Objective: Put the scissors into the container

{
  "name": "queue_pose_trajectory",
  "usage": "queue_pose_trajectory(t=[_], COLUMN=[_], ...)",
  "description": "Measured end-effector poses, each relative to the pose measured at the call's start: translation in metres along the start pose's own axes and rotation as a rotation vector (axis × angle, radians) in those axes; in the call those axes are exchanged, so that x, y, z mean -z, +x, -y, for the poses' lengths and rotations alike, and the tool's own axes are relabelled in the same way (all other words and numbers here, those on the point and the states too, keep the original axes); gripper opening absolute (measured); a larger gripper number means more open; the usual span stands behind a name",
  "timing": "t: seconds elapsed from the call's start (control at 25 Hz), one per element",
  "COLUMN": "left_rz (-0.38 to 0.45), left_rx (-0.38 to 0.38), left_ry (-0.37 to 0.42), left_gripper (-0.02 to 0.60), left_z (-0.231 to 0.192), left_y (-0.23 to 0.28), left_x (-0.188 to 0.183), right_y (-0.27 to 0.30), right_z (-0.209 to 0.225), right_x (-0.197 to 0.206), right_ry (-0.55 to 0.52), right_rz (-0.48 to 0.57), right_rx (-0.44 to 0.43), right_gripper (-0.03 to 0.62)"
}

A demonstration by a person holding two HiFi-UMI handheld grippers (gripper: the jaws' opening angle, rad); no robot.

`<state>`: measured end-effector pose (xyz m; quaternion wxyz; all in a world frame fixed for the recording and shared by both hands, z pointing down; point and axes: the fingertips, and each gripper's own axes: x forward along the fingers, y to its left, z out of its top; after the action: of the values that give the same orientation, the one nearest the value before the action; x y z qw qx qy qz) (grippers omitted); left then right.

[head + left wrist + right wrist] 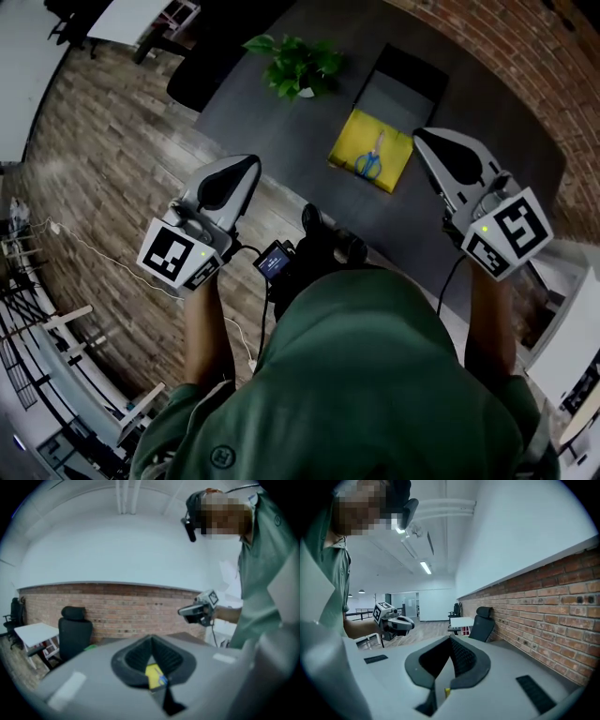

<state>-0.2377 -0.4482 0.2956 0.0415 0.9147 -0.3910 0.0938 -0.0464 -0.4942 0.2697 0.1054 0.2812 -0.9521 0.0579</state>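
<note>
Blue-handled scissors (369,161) lie on a flat yellow thing (395,161) on the dark table (281,131). Right behind it sits a dark grey rectangular container (398,89). Both grippers are held up in the air, well short of the scissors. My left gripper (251,161) hangs over the table's near left edge, shut and empty. To the right of the yellow thing, my right gripper (419,134) is also shut and empty. In the left gripper view, the yellow thing (152,674) and the scissors (162,680) show below the shut left gripper (151,639). The right gripper (451,639) points along the brick wall.
A green potted plant (298,64) stands at the table's far side. A black office chair (74,632) and a white table (33,633) stand near the brick wall (562,606). Wooden floor (103,159) lies to the left. A small screen device (275,261) hangs at the person's chest.
</note>
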Motion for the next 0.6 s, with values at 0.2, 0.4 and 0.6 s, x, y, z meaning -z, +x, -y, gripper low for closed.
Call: queue_pose_trajectory(t=[0.2,0.4,0.6], left_rz=[0.01,0.017,0.015], left_rx=[-0.047,-0.082,-0.105], left_ry=[0.02,0.033,0.033], left_gripper=[0.0,0.0,0.0], left_z=[0.008,0.018,0.025], left_y=[-0.02,-0.036,-0.049], left_x=[-0.007,-0.01,-0.007], right_y=[-0.021,-0.041,-0.056], right_z=[-0.014,-0.025,-0.034], right_x=[-0.016,-0.018,-0.011], right_ry=[-0.032,-0.045,-0.039], right_rz=[0.036,0.049,0.046], right_rx=[-0.012,-0.008,-0.002], right_gripper=[0.005,0.005,0.005])
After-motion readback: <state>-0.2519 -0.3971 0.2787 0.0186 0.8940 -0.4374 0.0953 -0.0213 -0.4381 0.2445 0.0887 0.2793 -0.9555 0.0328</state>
